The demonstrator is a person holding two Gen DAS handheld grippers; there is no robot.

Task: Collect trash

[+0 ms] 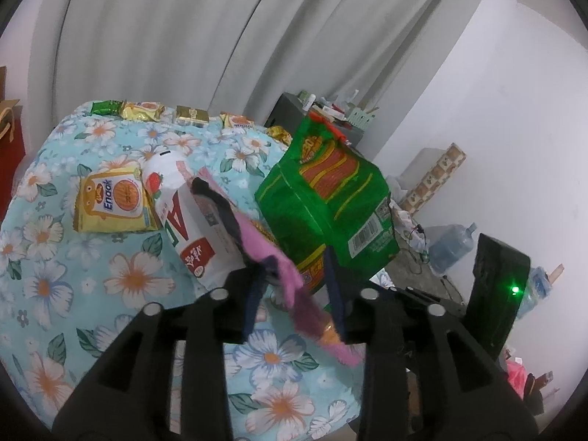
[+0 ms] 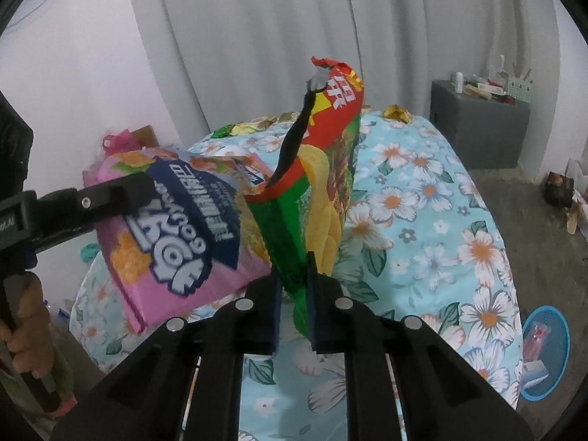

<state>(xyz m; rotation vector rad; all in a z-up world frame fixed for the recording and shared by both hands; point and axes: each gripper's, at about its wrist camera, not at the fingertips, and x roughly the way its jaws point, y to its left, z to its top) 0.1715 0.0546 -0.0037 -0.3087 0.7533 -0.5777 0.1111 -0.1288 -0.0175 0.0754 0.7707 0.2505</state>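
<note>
Right gripper [image 2: 292, 296] clamps the bottom corner of the green chip bag [image 2: 323, 183], whose long axis rises toward 12 o'clock; its lower edge is hidden between the fingers. Left gripper [image 1: 294, 290] pinches the pink snack packet [image 1: 272, 257], edge-on and partly blurred, running from 10 to 5 o'clock above the floral tablecloth [image 1: 92, 257].

A lived-in room of a home; a bench under a floral cloth [image 1: 121, 279] stands before pale floor-length curtains [image 1: 176, 36]; behind the bench, against the curtains, a grey cabinet [image 2: 481, 128] carries small bottles and clutter; beyond the bench's far corner a large water jug [image 1: 454, 246] sits on a bare concrete floor among cables; beside the bench a blue plastic basket [image 2: 547, 352] rests on the floor; snack packets [image 1: 147, 110] line the bench's far edge.
</note>
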